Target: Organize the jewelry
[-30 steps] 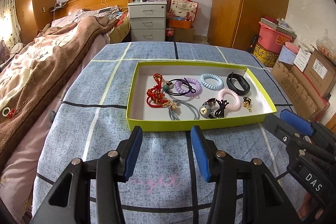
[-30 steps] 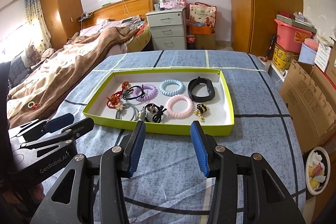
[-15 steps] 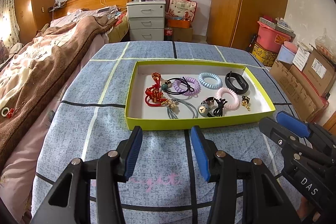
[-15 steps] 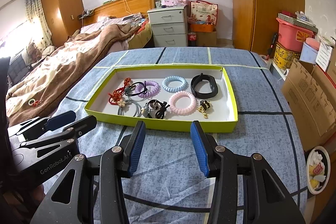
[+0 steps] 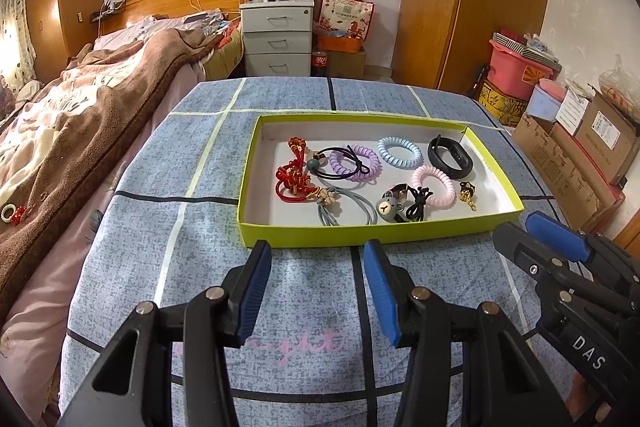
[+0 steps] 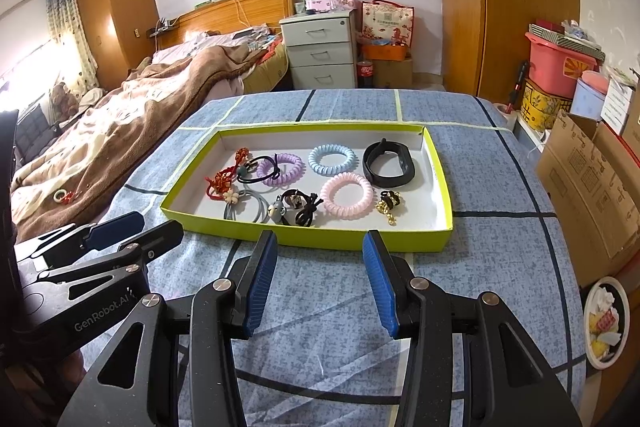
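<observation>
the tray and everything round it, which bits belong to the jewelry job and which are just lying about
Part of the job:
green tray
pink coil band
blue coil band
purple coil band
black wristband
red knot charm
gold charm

Just lying about:
nightstand
cola bottle
cardboard box
brown blanket

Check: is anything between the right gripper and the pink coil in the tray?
Only the tray's near wall. The right gripper is open, short of it; the pink coil lies just beyond, with nothing on top.
</observation>
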`<state>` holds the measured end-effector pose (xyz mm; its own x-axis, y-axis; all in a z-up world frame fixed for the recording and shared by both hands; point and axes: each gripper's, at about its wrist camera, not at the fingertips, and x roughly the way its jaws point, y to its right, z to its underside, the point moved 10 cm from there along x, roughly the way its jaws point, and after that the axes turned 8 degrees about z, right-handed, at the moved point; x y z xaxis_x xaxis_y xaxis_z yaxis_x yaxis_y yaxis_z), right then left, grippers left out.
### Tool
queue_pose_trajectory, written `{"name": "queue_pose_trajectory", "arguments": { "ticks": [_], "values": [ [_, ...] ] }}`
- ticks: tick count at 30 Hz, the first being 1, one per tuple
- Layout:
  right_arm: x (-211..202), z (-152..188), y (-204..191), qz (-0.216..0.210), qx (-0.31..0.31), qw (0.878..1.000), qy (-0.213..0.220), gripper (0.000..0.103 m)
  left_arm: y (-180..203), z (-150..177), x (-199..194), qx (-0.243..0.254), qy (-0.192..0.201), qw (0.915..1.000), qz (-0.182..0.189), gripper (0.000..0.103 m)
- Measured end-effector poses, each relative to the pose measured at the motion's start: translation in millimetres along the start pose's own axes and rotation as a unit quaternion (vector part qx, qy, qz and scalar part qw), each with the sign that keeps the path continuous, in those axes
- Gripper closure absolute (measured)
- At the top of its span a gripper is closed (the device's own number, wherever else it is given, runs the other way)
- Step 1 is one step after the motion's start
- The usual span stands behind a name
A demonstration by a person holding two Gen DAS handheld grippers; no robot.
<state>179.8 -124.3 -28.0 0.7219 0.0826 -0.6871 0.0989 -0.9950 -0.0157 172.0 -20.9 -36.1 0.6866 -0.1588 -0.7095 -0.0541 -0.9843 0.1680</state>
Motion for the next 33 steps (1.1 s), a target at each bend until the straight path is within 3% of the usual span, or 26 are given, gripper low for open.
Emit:
{"name": "queue_pose_trajectory", "arguments": {
  "ticks": [33],
  "values": [
    [3.9, 2.1, -1.9, -0.001, -0.001, 1.0, -0.005, 0.057, 0.0, 2.2, -0.7, -0.004, 0.001, 1.0, 0.0, 0.053]
  ]
}}
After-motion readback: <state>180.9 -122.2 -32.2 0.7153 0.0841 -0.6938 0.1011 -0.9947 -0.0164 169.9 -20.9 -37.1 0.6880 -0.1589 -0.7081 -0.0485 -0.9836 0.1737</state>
